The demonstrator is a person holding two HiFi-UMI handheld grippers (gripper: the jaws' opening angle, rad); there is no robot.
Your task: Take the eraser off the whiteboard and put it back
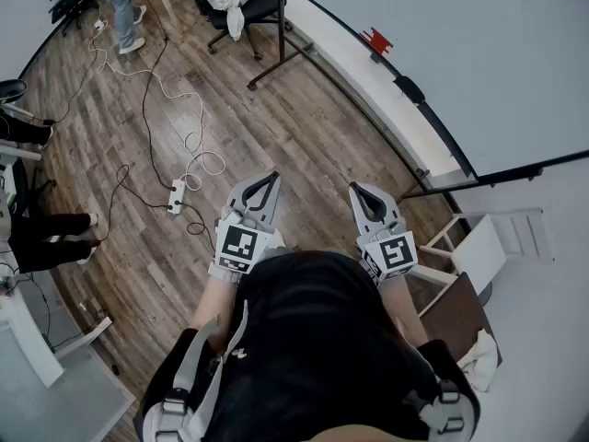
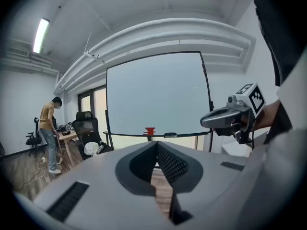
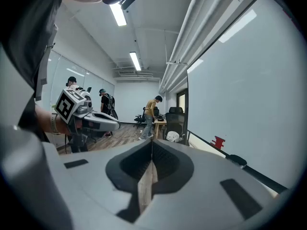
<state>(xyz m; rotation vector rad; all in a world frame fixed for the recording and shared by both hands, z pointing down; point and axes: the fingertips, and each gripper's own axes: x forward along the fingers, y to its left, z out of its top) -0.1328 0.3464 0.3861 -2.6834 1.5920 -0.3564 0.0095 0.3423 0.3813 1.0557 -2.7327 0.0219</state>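
The black eraser (image 1: 409, 89) sits on the tray rail of the whiteboard (image 1: 488, 53), to the right of a small red holder (image 1: 376, 40). Both grippers are held side by side in front of me, well short of the board. My left gripper (image 1: 271, 177) is shut with nothing in it, and its own view shows the eraser (image 2: 170, 134) far ahead, beyond its tips (image 2: 156, 143). My right gripper (image 1: 354, 190) is also shut and empty. In the right gripper view the eraser (image 3: 236, 160) lies to the right on the rail, past the red holder (image 3: 219, 142).
A black office chair (image 1: 230, 3) with white cloth on it stands near the board's far end, beside the stand's legs (image 1: 276, 67). Cables and a power strip (image 1: 177, 195) lie on the wood floor. A person (image 1: 120, 3) stands at the far left; a white frame (image 1: 479, 247) is at my right.
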